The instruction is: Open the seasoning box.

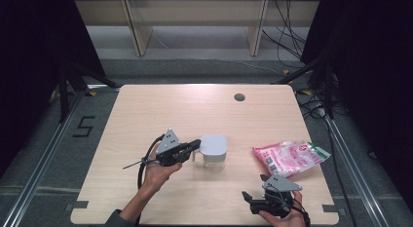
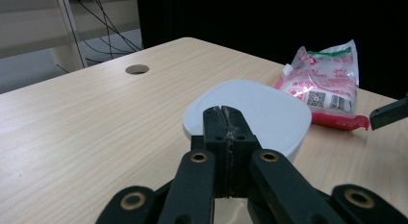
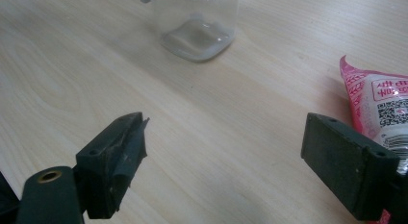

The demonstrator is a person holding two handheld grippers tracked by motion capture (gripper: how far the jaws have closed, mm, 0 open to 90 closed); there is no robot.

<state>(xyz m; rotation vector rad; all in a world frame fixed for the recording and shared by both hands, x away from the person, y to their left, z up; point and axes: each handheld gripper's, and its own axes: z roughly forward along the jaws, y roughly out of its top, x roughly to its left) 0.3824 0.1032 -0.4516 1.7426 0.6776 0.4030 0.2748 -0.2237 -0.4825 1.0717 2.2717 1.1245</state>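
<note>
Left claw pressed together at the container's edge; right claw spread.

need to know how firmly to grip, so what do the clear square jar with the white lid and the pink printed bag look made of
Clear square jar: likely rigid plastic, see-through and glossy. Its white lid: smooth matt plastic, by its even, dull surface. Pink printed bag: thin plastic film, shiny and crinkled.

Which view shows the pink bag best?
The high view: the whole bag lies in sight on the table. The left gripper view shows it farther off behind the lid; the right gripper view catches one edge.
</note>
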